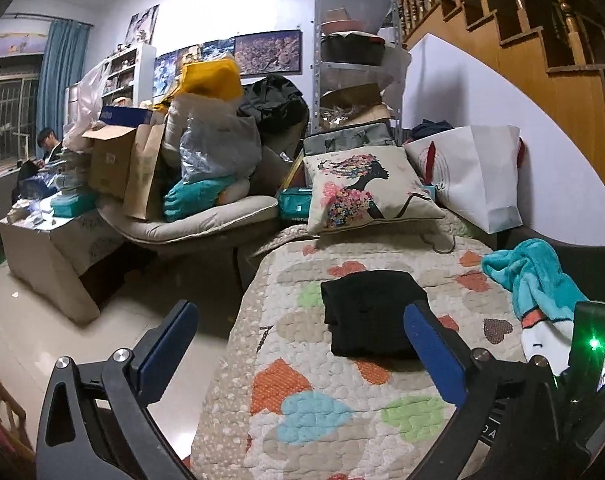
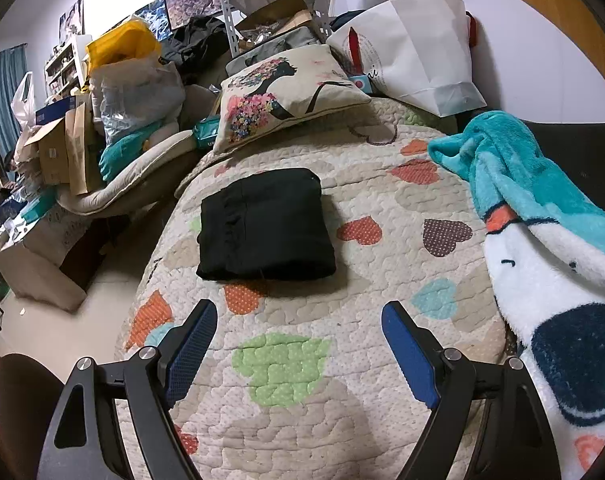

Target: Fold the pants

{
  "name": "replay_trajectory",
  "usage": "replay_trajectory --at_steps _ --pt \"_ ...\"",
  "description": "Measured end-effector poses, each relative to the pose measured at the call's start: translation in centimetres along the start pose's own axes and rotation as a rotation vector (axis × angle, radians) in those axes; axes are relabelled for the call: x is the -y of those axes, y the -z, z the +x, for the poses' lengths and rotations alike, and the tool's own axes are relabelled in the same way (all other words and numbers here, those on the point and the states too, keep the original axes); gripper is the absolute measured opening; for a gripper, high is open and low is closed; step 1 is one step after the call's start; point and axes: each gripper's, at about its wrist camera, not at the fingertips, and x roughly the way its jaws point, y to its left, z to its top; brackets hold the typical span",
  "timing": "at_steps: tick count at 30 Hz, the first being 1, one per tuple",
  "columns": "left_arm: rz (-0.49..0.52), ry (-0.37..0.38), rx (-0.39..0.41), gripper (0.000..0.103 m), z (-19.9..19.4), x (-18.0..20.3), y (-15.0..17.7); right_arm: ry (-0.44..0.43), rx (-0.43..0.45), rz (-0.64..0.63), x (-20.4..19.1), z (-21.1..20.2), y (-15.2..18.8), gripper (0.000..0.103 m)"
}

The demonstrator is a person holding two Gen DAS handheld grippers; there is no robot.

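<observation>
Both tools hang over the quilted heart-print cover [image 2: 286, 364] with their blue-padded jaws spread wide and nothing between them. The left gripper [image 1: 302, 344] sits low at the near edge, its right finger [image 1: 434, 356] overlapping the near right corner of the black pants [image 1: 372, 314] from this angle; whether it touches them I cannot tell. The right gripper [image 2: 298, 344] is just short of the pants [image 2: 266, 226], apart from them.

The pants lie folded into a compact, thick rectangle in the middle of the cover, flat, only slightly longer across than deep. Beyond the pants a printed cushion [image 2: 286, 92] leans at the cover's far end, a white paper bag [image 2: 418, 56] beside it. To the pants' right a teal and white fleece blanket [image 2: 542, 216] is heaped along the cover's edge, well apart from them.
</observation>
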Motion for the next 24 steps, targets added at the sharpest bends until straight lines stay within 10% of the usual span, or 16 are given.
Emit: replay_trajectory --at_steps 24 --pt "0.039 0.044 -0.295 0.103 15.2 2.9 -0.2 0.035 0.014 0.069 2.4 2.6 -9.1 0.093"
